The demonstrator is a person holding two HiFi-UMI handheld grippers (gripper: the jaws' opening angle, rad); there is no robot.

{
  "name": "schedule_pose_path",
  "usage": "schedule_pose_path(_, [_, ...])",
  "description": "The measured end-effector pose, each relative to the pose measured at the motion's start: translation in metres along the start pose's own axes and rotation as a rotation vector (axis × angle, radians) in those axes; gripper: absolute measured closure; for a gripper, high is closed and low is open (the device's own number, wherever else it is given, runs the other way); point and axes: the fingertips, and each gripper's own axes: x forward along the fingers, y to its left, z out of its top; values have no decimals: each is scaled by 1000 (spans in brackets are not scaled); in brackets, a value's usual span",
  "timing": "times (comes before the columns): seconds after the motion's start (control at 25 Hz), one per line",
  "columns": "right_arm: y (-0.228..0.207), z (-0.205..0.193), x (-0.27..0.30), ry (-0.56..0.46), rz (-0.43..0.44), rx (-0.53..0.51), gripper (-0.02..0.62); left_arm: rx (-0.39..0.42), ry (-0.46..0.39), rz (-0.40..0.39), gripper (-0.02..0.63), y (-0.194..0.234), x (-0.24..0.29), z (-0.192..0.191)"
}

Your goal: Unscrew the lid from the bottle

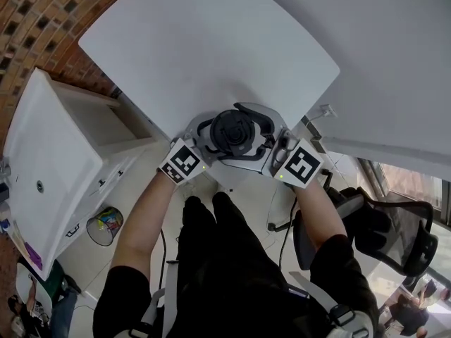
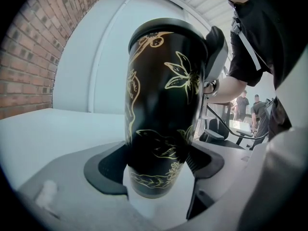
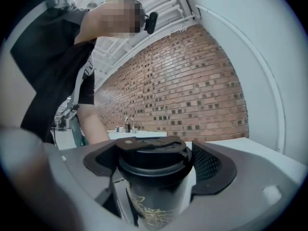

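the left tool (image 1: 217,141) and the right tool (image 1: 258,141) meet from either side in the head view, both curled round a black lid (image 1: 235,132) seen from above at the near edge of the white counter (image 1: 211,48). in the left gripper view that tool's jaws clamp the lower body of the black bottle (image 2: 161,105) with gold flowers, pads pressed on both sides, and the other tool shows up by its top; whether the base rests on the counter i cannot tell. in the right gripper view the jaws stand wide but are filled by the lid, the pads seemingly touching its rim on each side. the lid sits level and fully seated on the bottle, with no gap showing, so i judge the grips are set and the unscrewing and lifting off remain. count: one bottle, one lid, two tools.
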Motion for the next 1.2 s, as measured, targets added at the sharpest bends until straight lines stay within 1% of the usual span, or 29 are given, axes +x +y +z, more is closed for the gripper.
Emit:
schedule_pose_path(0.08, [2,1,0,13,68,-1,144,5,3,-1,230,-1,0,0])
schedule_pose_path(0.16, [4,2,0,21,108,-9,144,5,4,-2,230,-1,0,0])
schedule_pose_path(0.2, [4,2,0,23,113,-15,144,4,3,-2,230,-1,0,0])
schedule_pose_path(0.28, [4,3,2,18,94,-24,144,5,1,0,229,0,-1,0])
schedule_pose_path(0.32, [4,3,3,8,71,-24,144,5,1,1,229,1,-1,0])
schedule_pose_path(0.36, [3,3,3,-5,38,-20,127,4,1,2,229,2,-2,0])
schedule_pose_path(0.44, [0,5,1,-41,-53,-3,96,2,1,2,229,2,-2,-1])
schedule_pose_path(0.64, [-7,12,-10,-141,-307,65,95,3,1,4,229,1,-2,0])
schedule_pose_path(0.76, [-12,9,-11,-168,-425,59,95,3,1,4,229,2,-3,0])
schedule_pose_path(1.04, [-17,8,-3,-136,-544,26,95,3,1,5,228,1,-1,0])
schedule_pose_path(1.12, [-17,7,-1,-130,-543,26,103,2,2,5,228,1,0,0])
schedule_pose_path(1.2, [-15,6,1,-125,-520,30,137,0,2,5,229,1,0,0])
